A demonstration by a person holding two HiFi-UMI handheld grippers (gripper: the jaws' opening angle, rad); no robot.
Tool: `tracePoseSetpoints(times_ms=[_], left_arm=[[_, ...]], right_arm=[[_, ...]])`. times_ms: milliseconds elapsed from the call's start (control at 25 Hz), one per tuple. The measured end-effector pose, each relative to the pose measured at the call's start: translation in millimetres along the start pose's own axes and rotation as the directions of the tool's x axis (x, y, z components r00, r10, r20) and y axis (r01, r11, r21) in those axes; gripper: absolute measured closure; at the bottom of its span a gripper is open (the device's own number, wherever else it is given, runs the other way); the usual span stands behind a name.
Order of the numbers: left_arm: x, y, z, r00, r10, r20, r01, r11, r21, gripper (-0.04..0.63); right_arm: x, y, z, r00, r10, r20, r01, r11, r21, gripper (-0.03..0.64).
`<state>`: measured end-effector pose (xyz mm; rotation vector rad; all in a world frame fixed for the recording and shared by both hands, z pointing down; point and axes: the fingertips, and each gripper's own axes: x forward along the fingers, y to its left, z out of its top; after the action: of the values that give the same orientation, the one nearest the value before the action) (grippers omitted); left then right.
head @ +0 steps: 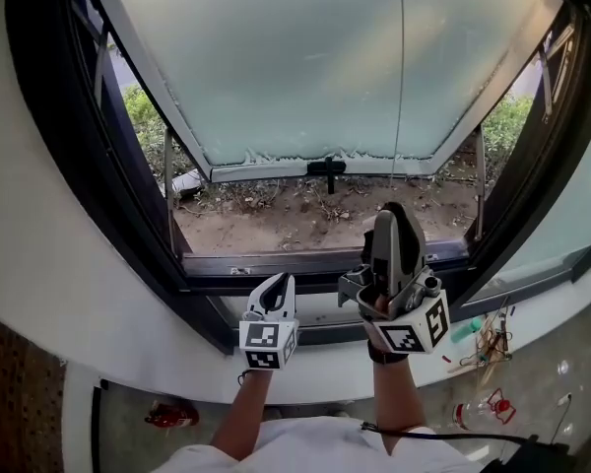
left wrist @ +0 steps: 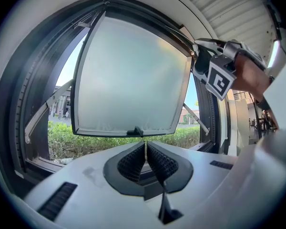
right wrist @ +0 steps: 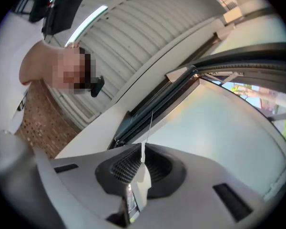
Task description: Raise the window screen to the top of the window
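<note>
The window's frosted pane [head: 315,67] is swung outward, with a black handle [head: 326,167] on its lower edge. A thin pull cord [head: 402,87] runs straight down from the top of the window to my right gripper [head: 394,210], which points steeply upward. In the right gripper view that gripper [right wrist: 142,154] is shut on the cord's white tab [right wrist: 143,175], and the cord [right wrist: 149,128] leads up to the dark top rail [right wrist: 157,101]. I cannot make out the screen mesh itself. My left gripper [head: 279,282] stays low at the sill, level and shut [left wrist: 145,144], with nothing in it.
The black window frame [head: 69,166] rings the opening, with metal stays [head: 167,185] at both sides. Soil and shrubs [head: 143,116] lie outside. Down on the floor lie a red object [head: 172,417] and some clutter [head: 488,343]. The white sill [head: 315,308] is just past the grippers.
</note>
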<state>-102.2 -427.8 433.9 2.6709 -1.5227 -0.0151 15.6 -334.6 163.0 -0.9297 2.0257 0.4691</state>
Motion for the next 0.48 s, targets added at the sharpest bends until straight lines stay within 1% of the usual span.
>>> tracePoseSetpoints(times_ms=[40, 80, 120, 160, 200, 240, 280, 320, 360, 400, 480], left_arm=[[0.8, -0.7, -1.4, 1.0, -0.001, -0.002, 0.001, 1.0, -0.001, 0.581], [1.8, -2.0, -2.3, 1.0, -0.003, -0.003, 0.003, 1.0, -0.001, 0.581], [2.7, -3.7, -2.4, 1.0, -0.006, -0.002, 0.006, 1.0, 0.0, 0.581], [3.2, -5.6, -1.6, 1.0, -0.009, 0.003, 0.009, 1.0, 0.0, 0.581], [3.4, -7.6, -0.1, 1.0, -0.013, 0.012, 0.013, 1.0, 0.001, 0.581], [3.4, -9.5, 1.8, 1.0, -0.017, 0.023, 0.017, 1.0, 0.002, 0.581], [3.4, -11.2, 3.6, 0.999, -0.022, 0.033, 0.022, 1.0, 0.003, 0.581], [3.5, -12.5, 5.1, 0.999, -0.026, 0.042, 0.026, 1.0, 0.003, 0.582], [3.8, -13.1, 5.9, 0.998, -0.028, 0.048, 0.028, 1.0, 0.001, 0.594], [4.3, -13.2, 6.2, 0.998, -0.029, 0.053, 0.029, 1.0, -0.001, 0.594], [5.2, -14.1, 5.5, 0.998, -0.033, 0.055, 0.033, 0.999, -0.005, 0.594]], right_arm=[[-4.1, -0.4, -5.7, 1.0, 0.004, -0.028, -0.004, 1.0, 0.025, 0.614], [-10.6, -3.3, -16.3, 0.997, -0.011, -0.079, 0.012, 1.0, 0.016, 0.614], [-20.0, -8.9, -30.9, 0.988, -0.045, -0.146, 0.043, 0.999, -0.014, 0.614], [-32.2, -16.9, -49.0, 0.97, -0.094, -0.224, 0.085, 0.995, -0.049, 0.614], [-47.0, -25.9, -70.1, 0.938, -0.149, -0.313, 0.132, 0.988, -0.076, 0.614], [-63.5, -34.2, -92.8, 0.891, -0.197, -0.408, 0.177, 0.98, -0.087, 0.615], [-80.4, -40.6, -115.0, 0.837, -0.229, -0.498, 0.216, 0.973, -0.084, 0.615], [-96.1, -44.2, -134.8, 0.785, -0.244, -0.569, 0.245, 0.967, -0.075, 0.615], [-109.6, -45.4, -151.4, 0.743, -0.247, -0.622, 0.259, 0.963, -0.072, 0.615], [-120.9, -45.0, -165.1, 0.707, -0.247, -0.662, 0.257, 0.963, -0.085, 0.615], [-137.4, -42.9, -184.2, 0.647, -0.261, -0.717, 0.221, 0.963, -0.152, 0.615]])
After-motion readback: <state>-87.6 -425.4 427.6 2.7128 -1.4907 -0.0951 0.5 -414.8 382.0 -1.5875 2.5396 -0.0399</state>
